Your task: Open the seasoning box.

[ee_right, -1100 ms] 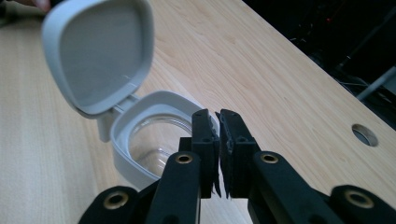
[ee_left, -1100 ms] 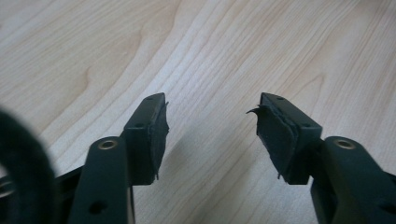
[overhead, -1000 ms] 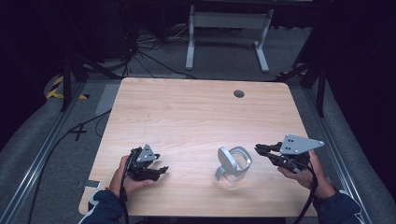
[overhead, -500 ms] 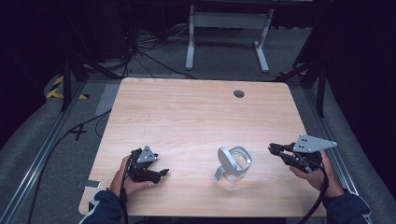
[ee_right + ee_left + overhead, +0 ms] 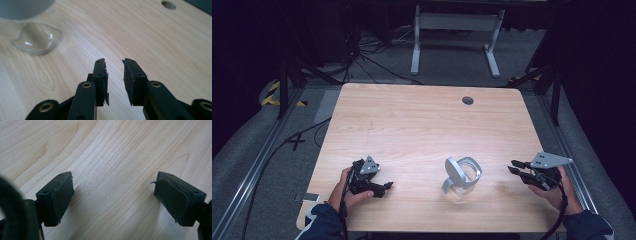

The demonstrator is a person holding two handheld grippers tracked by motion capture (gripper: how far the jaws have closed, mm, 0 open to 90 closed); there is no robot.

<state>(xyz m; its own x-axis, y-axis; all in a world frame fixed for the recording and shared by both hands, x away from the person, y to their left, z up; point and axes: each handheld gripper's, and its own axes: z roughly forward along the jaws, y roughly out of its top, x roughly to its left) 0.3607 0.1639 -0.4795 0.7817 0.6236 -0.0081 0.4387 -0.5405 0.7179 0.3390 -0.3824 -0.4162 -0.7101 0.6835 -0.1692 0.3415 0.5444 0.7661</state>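
Wooden table (image 5: 422, 125), pale and bare, stands in a dark room with cables on the floor beyond. Near its front edge, right of centre, sits a clear glass jar (image 5: 460, 176) with a grey lid (image 5: 455, 171) tipped up on edge against its mouth. From the jar, the right gripper (image 5: 516, 167) lies at three o'clock, the left gripper (image 5: 385, 187) at nine o'clock, somewhat farther off, so the right looks nearer. Right jaws stand a narrow gap apart, holding nothing, aimed toward the jar, which sits at ten o'clock in the right gripper view (image 5: 37, 40). Left jaws gape wide over bare wood. How the lid joins the jar is hard to make out.
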